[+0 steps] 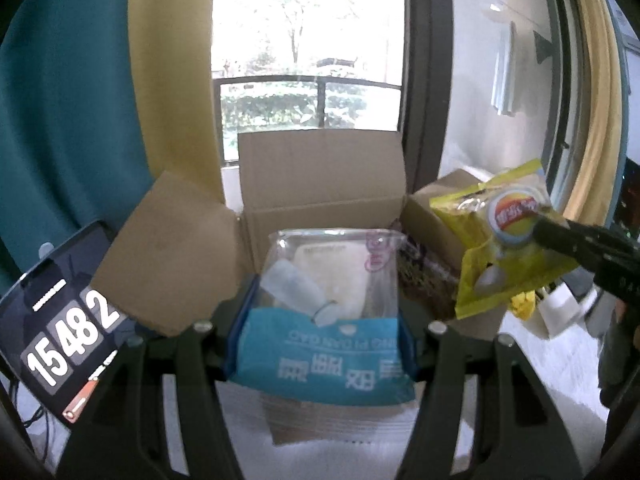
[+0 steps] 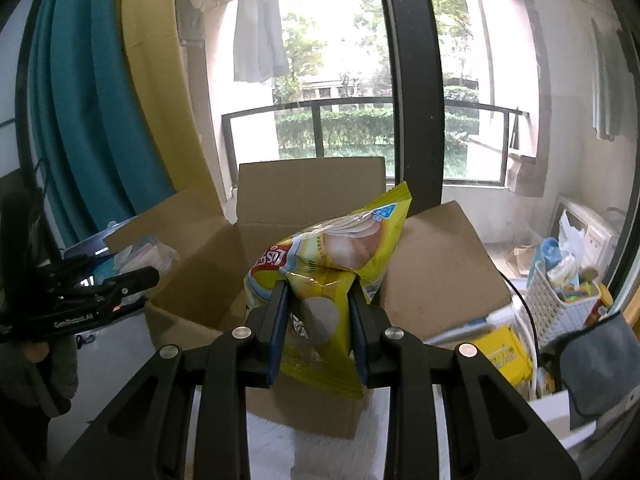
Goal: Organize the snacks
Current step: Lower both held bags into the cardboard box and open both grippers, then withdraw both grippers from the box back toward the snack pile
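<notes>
Left tool (image 1: 320,344) clamped a blue-and-clear pastry packet (image 1: 326,320); right tool (image 2: 318,312) pinched a yellow chip bag (image 2: 324,264); both hung above the open cardboard box (image 2: 200,300) on the white surface (image 2: 272,452); best lowered well inside before release, chips gently, clear of the flaps.

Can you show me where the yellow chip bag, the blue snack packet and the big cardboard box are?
yellow chip bag (image 2: 336,256): right wrist view, printed front.
blue snack packet (image 1: 320,364): left wrist view, blue lower panel.
cardboard box (image 2: 308,188): right wrist view, upright back flap.
</notes>
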